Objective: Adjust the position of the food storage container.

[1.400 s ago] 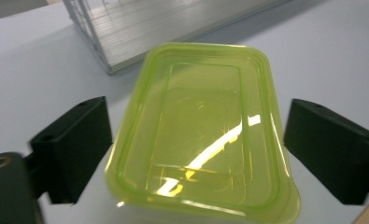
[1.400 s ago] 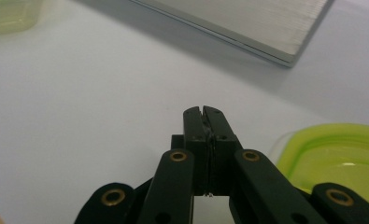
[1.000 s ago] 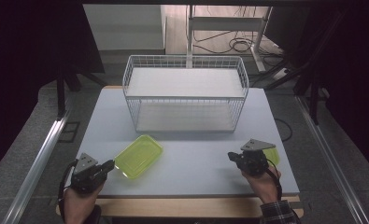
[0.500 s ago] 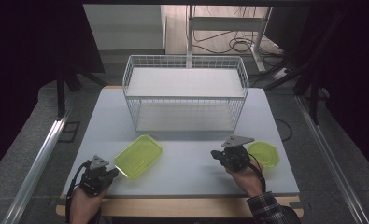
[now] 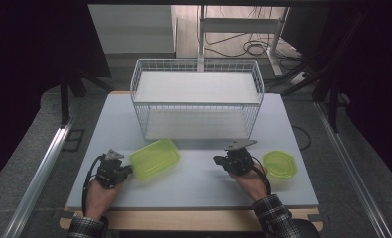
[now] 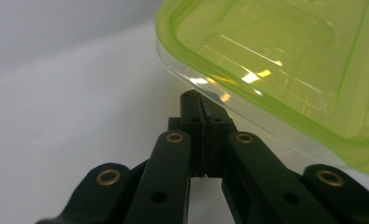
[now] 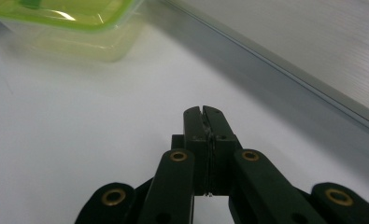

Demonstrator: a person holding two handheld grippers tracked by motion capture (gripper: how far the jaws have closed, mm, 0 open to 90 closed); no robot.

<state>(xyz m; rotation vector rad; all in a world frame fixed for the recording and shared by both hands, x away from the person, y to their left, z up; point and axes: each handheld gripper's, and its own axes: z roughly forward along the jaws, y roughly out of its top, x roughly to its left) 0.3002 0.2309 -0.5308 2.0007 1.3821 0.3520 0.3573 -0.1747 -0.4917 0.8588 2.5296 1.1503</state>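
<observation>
At the frame's centre left, the rectangular container (image 5: 154,158) is translucent plastic with a glossy lime-green lid (image 6: 285,60) that catches bright glints. The round container (image 5: 279,164) at right looks like the same shiny green plastic. The worktop (image 5: 198,183) is smooth, matt pale grey, edged in bare wood along the bottom. The basket (image 5: 197,97) above is thin white-coated wire. Each hand-held gripper (image 6: 202,105) (image 7: 203,116) is matt black with brass-coloured rivets. 2 plaid cloth sleeves (image 5: 275,214) enter from below.

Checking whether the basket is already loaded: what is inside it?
Nothing shows inside the wire basket: through the mesh, only its white upper shelf and white floor. Both green containers, one rectangular and one round, sit outside on the table. No part looks hidden.
</observation>
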